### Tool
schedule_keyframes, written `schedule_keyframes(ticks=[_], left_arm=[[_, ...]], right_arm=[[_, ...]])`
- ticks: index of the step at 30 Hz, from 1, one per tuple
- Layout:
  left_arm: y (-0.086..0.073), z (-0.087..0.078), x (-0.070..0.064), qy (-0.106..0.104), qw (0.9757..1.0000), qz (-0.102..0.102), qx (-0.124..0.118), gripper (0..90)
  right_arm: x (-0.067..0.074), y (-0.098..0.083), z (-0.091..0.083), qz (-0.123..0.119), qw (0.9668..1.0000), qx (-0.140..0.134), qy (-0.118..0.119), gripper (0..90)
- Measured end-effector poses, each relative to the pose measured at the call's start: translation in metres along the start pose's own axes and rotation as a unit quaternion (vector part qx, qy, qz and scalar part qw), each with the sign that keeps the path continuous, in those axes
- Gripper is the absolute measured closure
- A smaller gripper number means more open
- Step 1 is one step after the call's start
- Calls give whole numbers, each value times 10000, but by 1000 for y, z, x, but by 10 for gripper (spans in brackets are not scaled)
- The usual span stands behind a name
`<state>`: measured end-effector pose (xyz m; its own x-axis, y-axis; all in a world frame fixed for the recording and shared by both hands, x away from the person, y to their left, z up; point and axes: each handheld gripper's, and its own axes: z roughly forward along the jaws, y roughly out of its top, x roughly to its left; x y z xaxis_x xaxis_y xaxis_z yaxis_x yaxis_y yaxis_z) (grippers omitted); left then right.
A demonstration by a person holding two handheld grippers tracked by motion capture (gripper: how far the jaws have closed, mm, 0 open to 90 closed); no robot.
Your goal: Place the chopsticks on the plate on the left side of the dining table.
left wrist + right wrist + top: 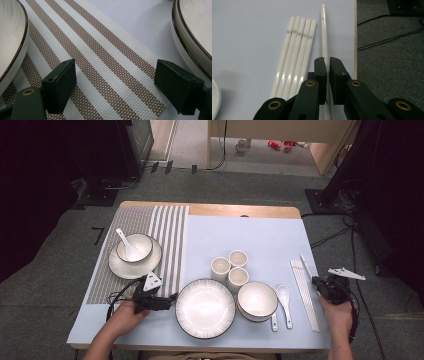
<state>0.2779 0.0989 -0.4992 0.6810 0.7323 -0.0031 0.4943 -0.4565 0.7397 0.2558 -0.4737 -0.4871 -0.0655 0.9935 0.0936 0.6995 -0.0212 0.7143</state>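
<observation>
My right gripper (328,71) is shut on a single white chopstick (324,35) that lies on the blue mat by the table's right edge. Beside it on the left lies a bundle of several white chopsticks (294,55). In the high view the right gripper (316,281) sits at the near end of that lone chopstick (305,263). My left gripper (115,82) is open and holds nothing, low over the striped placemat (105,57). In the high view the left gripper (171,298) points at the large plate (205,308).
A small plate (117,268) with a bowl (142,245) and spoon (125,242) rests on the placemat. Three cups (230,267), a stacked bowl (257,301) and two spoons (285,300) stand mid-table. The table edge (355,37) runs close to the held chopstick.
</observation>
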Motion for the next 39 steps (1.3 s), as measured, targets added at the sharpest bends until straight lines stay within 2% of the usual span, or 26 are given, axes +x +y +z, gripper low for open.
schedule_keyframes(ticks=[20,26,39], left_arm=[[0,0,0,8,10000,18,12,180],[0,-1,-2,35,10000,-37,13,180],[-2,-3,-3,33,10000,-45,15,180]], right_arm=[[6,12,0,60,9996,100,242,852],[5,14,0,76,9994,104,313,852],[12,18,-1,-66,9985,109,538,852]])
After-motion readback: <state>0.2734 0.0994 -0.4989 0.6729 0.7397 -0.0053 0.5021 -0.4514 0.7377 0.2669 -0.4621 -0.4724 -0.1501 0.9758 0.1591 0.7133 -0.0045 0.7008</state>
